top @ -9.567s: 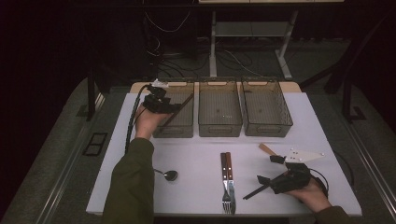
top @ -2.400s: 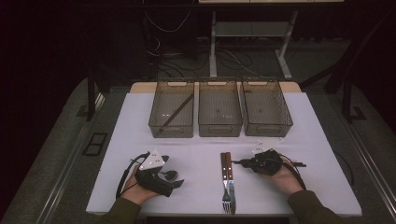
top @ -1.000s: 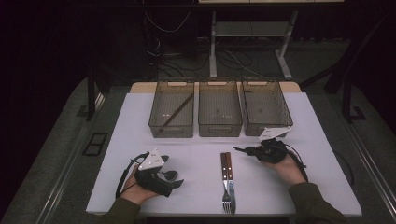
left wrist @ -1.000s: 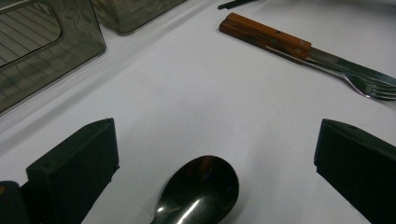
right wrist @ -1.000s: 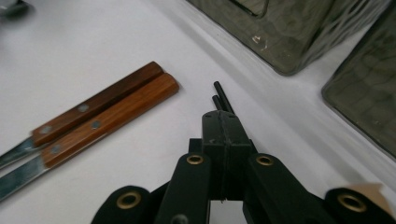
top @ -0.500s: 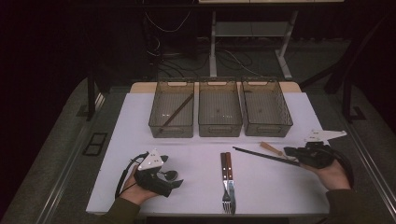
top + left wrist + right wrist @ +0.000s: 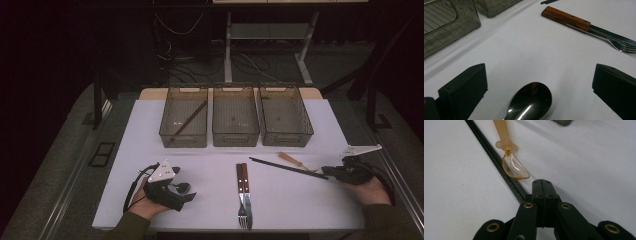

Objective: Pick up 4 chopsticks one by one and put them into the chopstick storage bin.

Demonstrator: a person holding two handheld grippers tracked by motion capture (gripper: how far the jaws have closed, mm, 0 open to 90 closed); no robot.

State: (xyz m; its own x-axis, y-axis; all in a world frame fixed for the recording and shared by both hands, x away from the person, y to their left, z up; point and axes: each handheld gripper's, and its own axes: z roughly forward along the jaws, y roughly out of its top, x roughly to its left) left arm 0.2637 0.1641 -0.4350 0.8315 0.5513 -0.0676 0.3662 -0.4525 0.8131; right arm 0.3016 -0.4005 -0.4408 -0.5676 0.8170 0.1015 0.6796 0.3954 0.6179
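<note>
right gripper (image 7: 541, 187): jaws pressed together, pinching black chopstick (image 7: 496, 160) | left gripper (image 7: 536, 85): jaws spread around spoon (image 7: 530, 101) | white table (image 7: 210, 165), dark room

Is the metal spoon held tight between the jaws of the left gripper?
No, the left gripper has its jaws wide apart, and the spoon lies untouched between them.

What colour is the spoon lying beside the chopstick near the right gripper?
Translucent amber spoon, clearest in the right gripper view, beside the black chopstick.

Glossy metal spoon (image 7: 529, 102); matt black chopstick (image 7: 496, 161).
</note>
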